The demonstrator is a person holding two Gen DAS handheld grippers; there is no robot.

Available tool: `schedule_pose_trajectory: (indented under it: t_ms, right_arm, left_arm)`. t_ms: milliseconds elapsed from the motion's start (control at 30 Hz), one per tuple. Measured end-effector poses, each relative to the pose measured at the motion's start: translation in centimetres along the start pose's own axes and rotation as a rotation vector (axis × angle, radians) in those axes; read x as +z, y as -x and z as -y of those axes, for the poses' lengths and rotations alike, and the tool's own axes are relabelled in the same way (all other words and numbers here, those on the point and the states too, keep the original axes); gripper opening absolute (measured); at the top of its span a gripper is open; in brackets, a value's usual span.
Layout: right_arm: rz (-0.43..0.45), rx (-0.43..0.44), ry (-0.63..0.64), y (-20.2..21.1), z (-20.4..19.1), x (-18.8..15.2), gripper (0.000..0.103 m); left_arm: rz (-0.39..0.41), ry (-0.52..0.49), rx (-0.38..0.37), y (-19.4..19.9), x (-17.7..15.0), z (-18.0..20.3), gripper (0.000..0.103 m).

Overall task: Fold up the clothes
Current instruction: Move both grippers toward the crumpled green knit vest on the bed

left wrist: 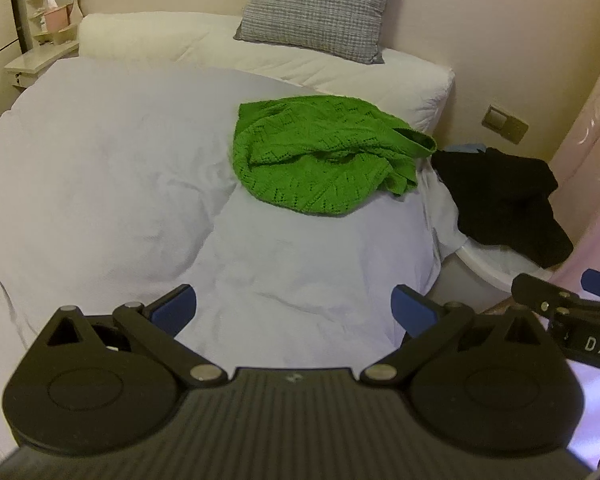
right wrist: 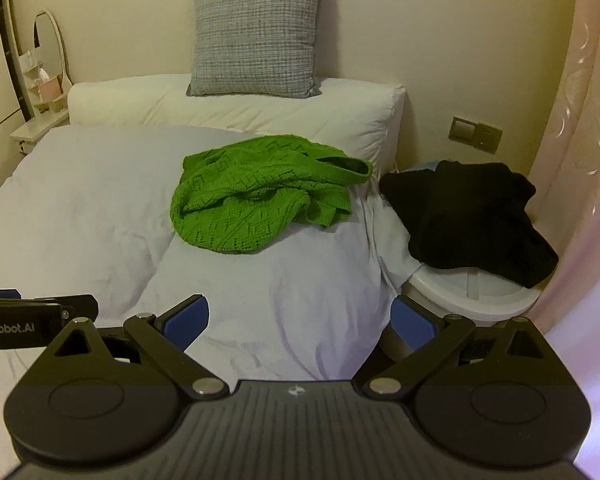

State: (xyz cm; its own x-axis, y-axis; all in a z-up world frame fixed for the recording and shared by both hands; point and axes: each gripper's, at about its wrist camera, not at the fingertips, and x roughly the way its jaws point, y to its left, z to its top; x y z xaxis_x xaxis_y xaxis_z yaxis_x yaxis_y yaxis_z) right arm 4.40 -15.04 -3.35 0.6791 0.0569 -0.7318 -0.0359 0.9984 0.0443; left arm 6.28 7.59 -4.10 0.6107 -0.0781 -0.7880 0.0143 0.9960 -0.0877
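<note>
A crumpled green knitted sweater (left wrist: 324, 152) lies on the white duvet (left wrist: 100, 168), toward the bed's right side; it also shows in the right wrist view (right wrist: 260, 192). A black garment (left wrist: 504, 196) hangs over a white basket (left wrist: 496, 268) beside the bed, also in the right wrist view (right wrist: 468, 216). My left gripper (left wrist: 294, 308) is open and empty, above the duvet's near part, well short of the sweater. My right gripper (right wrist: 300, 320) is open and empty, over the duvet's right edge. Each gripper shows at the other view's side edge.
A grey checked cushion (right wrist: 256, 36) leans on the wall above white pillows (right wrist: 240, 108). A bedside shelf with a mirror and small items (right wrist: 44, 84) stands at the left. A wall socket (right wrist: 476, 134) and a pink curtain (right wrist: 580, 160) are on the right.
</note>
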Motion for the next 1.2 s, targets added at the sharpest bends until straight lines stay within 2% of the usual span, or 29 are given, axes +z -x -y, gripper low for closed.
schedule_pose_trajectory:
  t_ms: [233,467,833,1200]
  right_arm:
    - [-0.052,0.023,-0.003,-2.1,0.9,0.4,0.1]
    - [-0.095,0.044,-0.016,-5.9,2.4,1.2,0.1]
    - [-0.133,0.08,-0.01,-13.3,5.0,5.5,0.1]
    - [-0.18,0.106,-0.038,-19.4,7.0,9.2,0.1]
  left_arm:
    - [0.017,-0.038,0.035,-1.3,0.7,1.4,0.102]
    - [0.021,-0.082,0.053,-4.3,2.6,3.4,0.102]
    - [-0.041,-0.09,0.097,-11.2,7.7,5.9,0.102]
    - [-0.044,-0.055,0.099,-16.0,11.9,7.0,0.102]
